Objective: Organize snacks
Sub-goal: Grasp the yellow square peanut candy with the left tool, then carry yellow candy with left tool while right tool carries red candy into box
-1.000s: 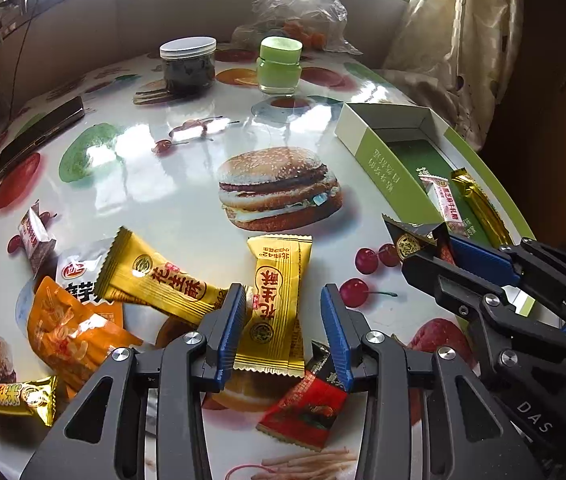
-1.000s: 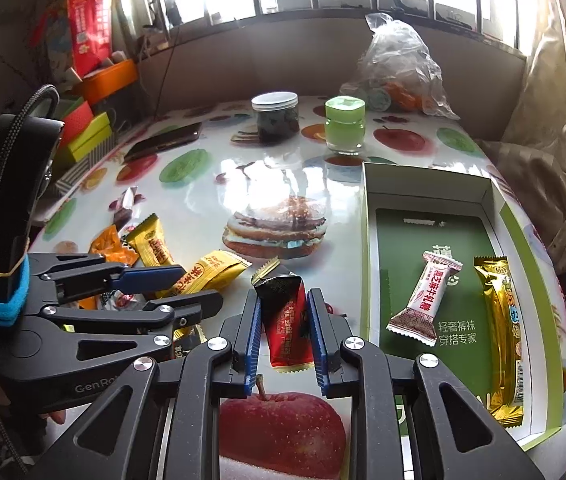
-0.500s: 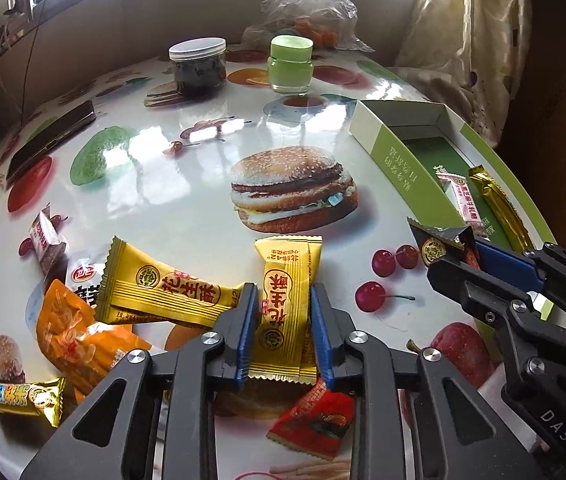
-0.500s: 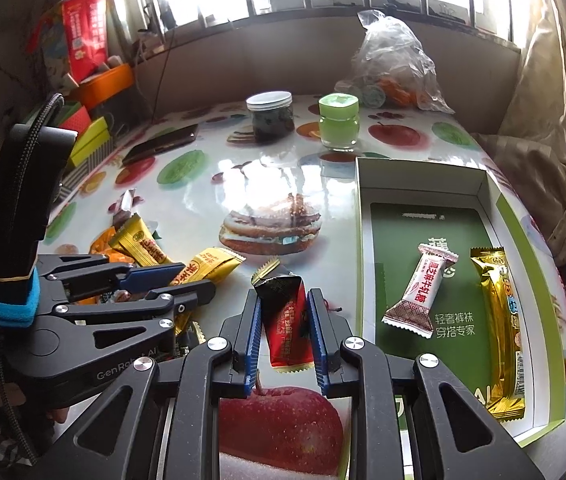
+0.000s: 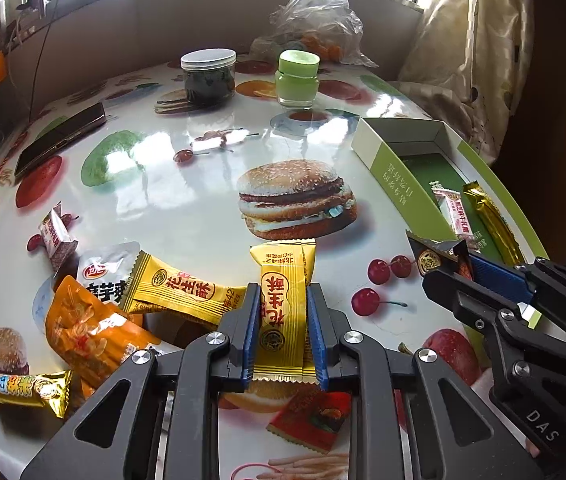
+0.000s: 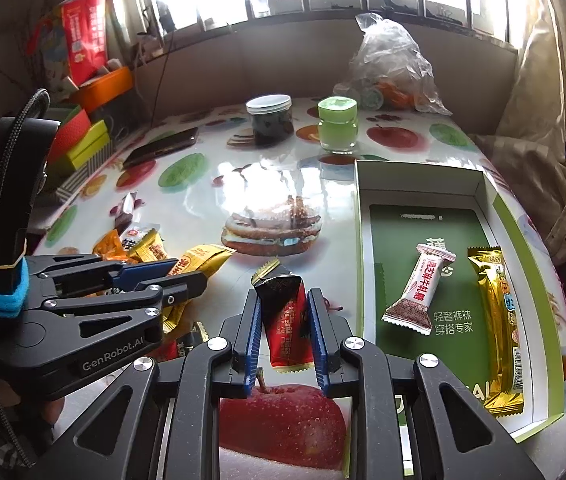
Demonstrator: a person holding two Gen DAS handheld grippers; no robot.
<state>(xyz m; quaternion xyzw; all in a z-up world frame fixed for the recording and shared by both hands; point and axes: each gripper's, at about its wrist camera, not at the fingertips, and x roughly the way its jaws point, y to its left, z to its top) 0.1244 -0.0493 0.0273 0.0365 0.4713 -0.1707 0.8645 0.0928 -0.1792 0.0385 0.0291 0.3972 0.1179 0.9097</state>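
Fruit-printed table [image 5: 187,184] fills our left wrist view. Our left gripper [image 5: 283,332] has just been closing and now clamps the yellow snack [image 5: 283,300]; we should lift it straight up, clear of the five loose packets beside it.

Right wrist view: our right gripper [image 6: 285,330] pinches a red packet [image 6: 287,332] near the green box [image 6: 367,264], which holds two bars.
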